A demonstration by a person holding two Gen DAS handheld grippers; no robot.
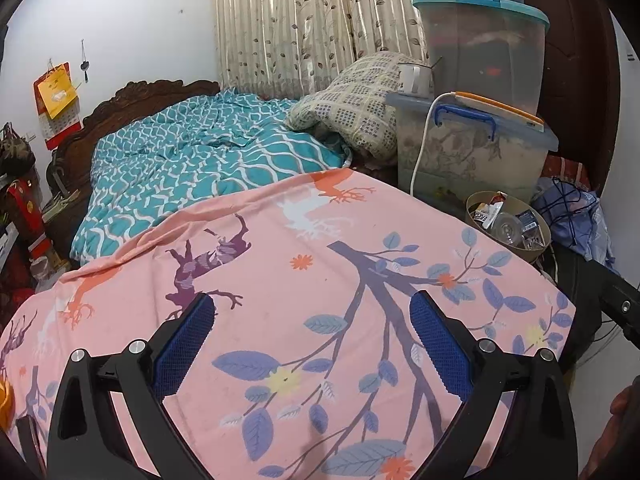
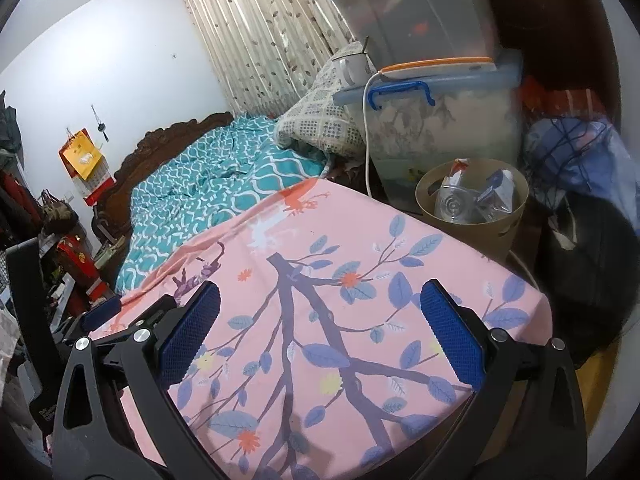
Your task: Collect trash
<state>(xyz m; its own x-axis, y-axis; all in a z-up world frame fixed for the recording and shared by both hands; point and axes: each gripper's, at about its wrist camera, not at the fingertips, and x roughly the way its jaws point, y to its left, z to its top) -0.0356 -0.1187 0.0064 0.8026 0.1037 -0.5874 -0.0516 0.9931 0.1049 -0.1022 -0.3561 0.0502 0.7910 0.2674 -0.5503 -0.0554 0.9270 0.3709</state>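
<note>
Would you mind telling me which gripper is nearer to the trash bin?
Right. The right gripper sits nearer the trash bin; the left gripper hovers farther back over the pink sheet.

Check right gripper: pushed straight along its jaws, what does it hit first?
Most likely the pink floral sheet: the right gripper is open and empty, angled down over it. The tan trash bin with the clear bottle sits further right of that line. Depth is uncertain through the fisheye.
</note>
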